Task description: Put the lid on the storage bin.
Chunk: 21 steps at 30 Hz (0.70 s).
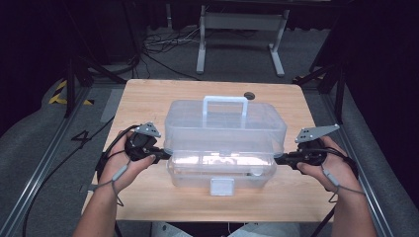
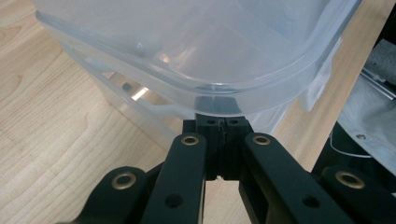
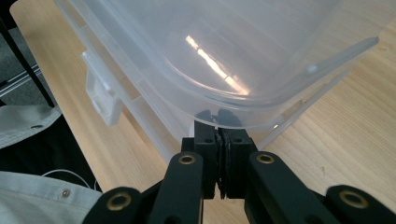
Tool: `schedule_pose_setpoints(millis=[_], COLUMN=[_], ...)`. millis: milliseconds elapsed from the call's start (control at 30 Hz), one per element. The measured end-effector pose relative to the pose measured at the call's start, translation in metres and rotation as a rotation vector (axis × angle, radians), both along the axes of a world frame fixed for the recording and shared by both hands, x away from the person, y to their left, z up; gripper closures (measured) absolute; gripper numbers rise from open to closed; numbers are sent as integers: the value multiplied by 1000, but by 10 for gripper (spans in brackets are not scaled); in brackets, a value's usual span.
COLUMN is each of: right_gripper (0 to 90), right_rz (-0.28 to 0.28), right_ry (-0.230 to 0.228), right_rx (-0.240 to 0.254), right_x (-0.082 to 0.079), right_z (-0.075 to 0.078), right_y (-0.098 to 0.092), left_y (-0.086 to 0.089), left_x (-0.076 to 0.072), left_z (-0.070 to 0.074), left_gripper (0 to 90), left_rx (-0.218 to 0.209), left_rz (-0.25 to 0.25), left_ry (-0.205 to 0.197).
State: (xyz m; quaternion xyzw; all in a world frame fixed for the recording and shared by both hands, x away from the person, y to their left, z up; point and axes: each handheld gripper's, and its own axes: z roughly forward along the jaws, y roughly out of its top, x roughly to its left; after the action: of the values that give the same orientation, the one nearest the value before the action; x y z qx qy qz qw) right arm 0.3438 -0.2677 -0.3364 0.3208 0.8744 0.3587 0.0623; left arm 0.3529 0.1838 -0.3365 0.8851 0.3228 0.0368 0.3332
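Holding my left tool (image 1: pixel 163 156) and right tool (image 1: pixel 281 159) pinched together on opposite end rims of the clear box lid (image 1: pixel 225 126); it sits tilted above the box base (image 1: pixel 220 173). The base rests mid-surface (image 1: pixel 148 98).

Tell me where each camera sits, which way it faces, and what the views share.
High view: above the person's side, looking forward and down on the wooden table; both forearms, left gripper and right gripper show.
Left gripper view: rides the left gripper, looking along its shut jaws under the lid's rim.
Right gripper view: rides the right gripper, same at the other end.
Shared: the clear plastic box, its lid raised.
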Motion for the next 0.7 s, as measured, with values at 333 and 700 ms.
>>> schedule_pose_setpoints(millis=[333, 700], right_gripper=[873, 870], right_rz=[13, 26], right_ry=[30, 49], right_rx=[-29, -53], right_x=[0, 0], right_z=[-3, -5], right_y=[-1, -2], left_y=[0, -3], left_x=[-1, -1], left_z=[-1, -4], left_gripper=[890, 888], left_rx=[43, 76], left_rz=[-31, -56], left_ry=[24, 48])
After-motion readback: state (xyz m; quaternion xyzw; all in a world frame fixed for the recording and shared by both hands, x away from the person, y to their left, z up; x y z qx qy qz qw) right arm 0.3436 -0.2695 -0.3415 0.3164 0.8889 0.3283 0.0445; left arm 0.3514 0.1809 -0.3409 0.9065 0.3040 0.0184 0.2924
